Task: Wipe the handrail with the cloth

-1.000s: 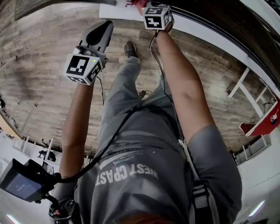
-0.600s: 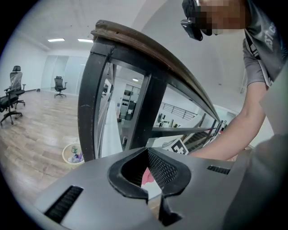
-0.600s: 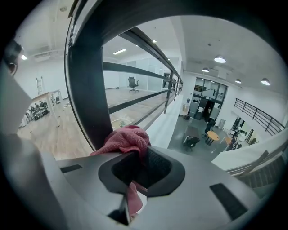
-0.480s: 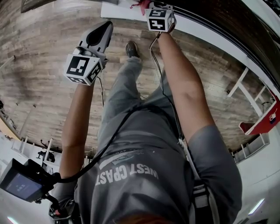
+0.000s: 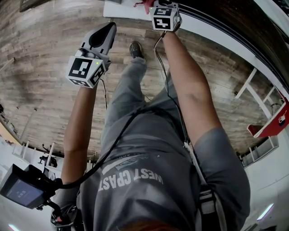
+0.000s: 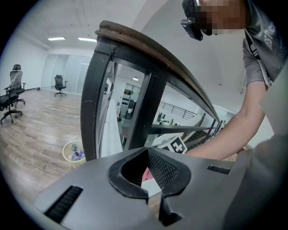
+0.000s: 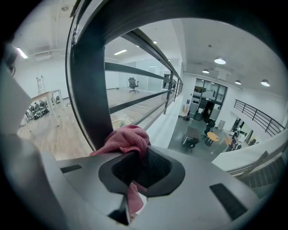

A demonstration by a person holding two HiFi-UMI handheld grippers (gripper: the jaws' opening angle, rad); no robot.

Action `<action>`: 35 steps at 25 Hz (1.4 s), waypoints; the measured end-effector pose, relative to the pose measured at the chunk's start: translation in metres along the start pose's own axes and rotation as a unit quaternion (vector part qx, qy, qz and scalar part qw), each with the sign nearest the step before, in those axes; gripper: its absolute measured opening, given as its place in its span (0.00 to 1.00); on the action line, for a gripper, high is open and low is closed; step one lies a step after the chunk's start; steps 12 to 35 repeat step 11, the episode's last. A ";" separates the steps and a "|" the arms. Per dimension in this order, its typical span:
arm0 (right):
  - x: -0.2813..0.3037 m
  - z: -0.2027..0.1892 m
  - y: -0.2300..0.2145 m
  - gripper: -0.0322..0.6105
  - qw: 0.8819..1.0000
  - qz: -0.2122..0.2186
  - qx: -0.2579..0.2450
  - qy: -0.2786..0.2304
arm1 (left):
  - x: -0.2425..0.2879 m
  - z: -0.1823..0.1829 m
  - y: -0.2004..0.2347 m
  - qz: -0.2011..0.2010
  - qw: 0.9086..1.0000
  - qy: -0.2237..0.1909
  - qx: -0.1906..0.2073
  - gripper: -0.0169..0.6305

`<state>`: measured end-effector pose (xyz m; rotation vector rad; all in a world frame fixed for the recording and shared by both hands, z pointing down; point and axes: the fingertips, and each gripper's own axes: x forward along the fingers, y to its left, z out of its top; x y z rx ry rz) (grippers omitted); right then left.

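In the right gripper view, my right gripper is shut on a pink cloth, which is bunched against a dark post under the handrail. The head view shows that gripper at the top, with the cloth poking out beside the dark curved handrail. My left gripper hangs lower and to the left, away from the rail, jaws together and holding nothing. In the left gripper view, the wooden rail top arcs above my left gripper.
A wooden floor lies far below, with a white ledge along the railing's foot. The person's shoe stands near it. A waste bin and office chairs sit beyond the railing. White frames and a red object are at the right.
My right gripper with the cloth has shifted slightly right along the rail. The left gripper has stayed in place.
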<state>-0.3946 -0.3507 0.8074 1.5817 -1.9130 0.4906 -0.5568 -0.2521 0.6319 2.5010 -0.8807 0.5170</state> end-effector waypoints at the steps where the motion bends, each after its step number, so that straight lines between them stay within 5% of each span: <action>1: 0.000 0.001 0.000 0.10 1.000 0.000 0.000 0.000 | 0.000 0.000 0.000 0.000 1.000 0.000 -0.001 0.04; 35: 0.001 0.002 0.003 0.10 1.000 0.001 0.002 -0.001 | 0.001 -0.001 -0.002 -0.001 1.000 0.000 -0.002 0.04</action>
